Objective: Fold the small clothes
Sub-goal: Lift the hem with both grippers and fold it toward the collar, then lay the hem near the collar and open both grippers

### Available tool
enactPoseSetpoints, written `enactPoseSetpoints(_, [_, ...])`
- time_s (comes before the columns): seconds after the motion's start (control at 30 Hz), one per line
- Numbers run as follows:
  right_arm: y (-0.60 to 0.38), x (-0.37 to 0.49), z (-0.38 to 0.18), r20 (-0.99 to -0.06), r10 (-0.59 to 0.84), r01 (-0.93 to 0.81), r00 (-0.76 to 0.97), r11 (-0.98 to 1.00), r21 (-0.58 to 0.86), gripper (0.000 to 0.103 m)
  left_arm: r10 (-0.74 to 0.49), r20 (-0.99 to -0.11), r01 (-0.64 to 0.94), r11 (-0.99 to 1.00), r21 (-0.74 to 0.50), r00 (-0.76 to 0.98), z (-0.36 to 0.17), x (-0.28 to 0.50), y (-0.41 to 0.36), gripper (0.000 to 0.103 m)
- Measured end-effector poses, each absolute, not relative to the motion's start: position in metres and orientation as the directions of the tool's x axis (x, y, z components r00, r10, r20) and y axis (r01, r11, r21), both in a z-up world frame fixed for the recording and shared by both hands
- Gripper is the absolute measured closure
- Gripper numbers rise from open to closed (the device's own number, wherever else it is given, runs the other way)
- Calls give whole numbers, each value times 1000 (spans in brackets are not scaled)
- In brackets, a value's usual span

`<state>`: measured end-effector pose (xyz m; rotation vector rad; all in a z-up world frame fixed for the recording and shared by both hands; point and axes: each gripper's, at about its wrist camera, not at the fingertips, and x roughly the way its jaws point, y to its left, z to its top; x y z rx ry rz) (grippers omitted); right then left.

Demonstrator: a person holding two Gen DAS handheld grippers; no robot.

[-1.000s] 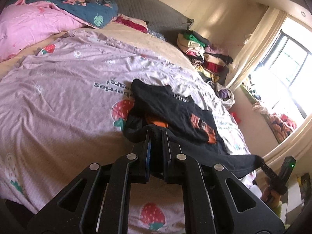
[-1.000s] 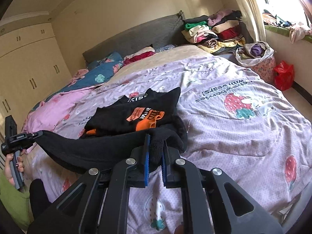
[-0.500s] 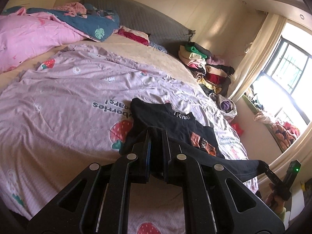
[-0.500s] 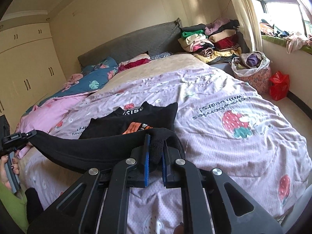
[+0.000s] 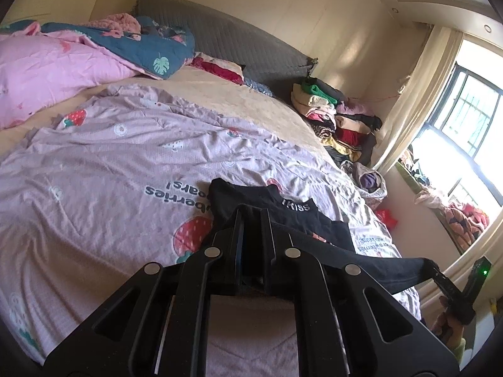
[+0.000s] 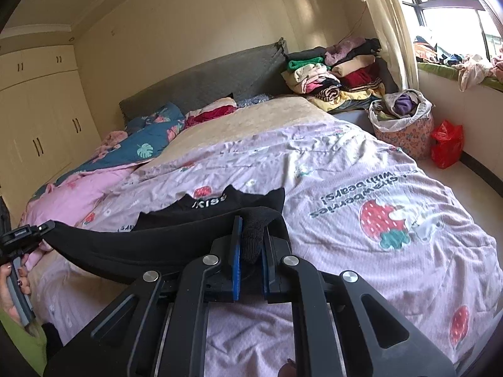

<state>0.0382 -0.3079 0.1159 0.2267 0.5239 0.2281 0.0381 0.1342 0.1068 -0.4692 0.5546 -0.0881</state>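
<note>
— Looking along the left claw (image 5: pixel 251 220), what is it doing?

— It is clenched on one corner of the small black knit top with the white lettering at its collar (image 5: pixel 292 216). The pinch sits right at the fingertips, so the cloth starts at the claw and runs off to the right as a taut band.

— And the far end of that band?

— It ends at the right claw (image 6: pixel 251 235), which is clenched on a ribbed black corner; a tuft of knit stands up between its blue pads (image 6: pixel 236 251). In the left wrist view that claw (image 5: pixel 440 278) shows small at the right edge, with a hand (image 5: pixel 448 326) on its grip.

— Why hold it like that?

— My guess is that the near edge is raised and stretched level so it can be carried over the part that rests on the lilac strawberry-print bedsheet (image 5: pixel 110 188), making a straight crease. Two corners held at one height keep the fold square.

— Where is the rest of the top?

— Lying flat on the sheet just beyond both claws, collar end farthest away. How much of it is already doubled I can't quite tell, since the lifted band hides its middle.

— Anything near it?

— No; the heap of folded clothes (image 6: pixel 330 75) by the grey headboard is well apart.
</note>
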Motion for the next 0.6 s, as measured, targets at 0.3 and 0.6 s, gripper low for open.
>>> enactPoseSetpoints(0.3, [-303,63,122,-453,242,-132,858,956,261,94,-168,-485,-67,900,-431,858,109,59,134,100])
enactPoseSetpoints(0.6, [-298,88,123,-450,205,-104,869,966,238,94,-139,-494,-91,907,-412,858,109,85,134,100])
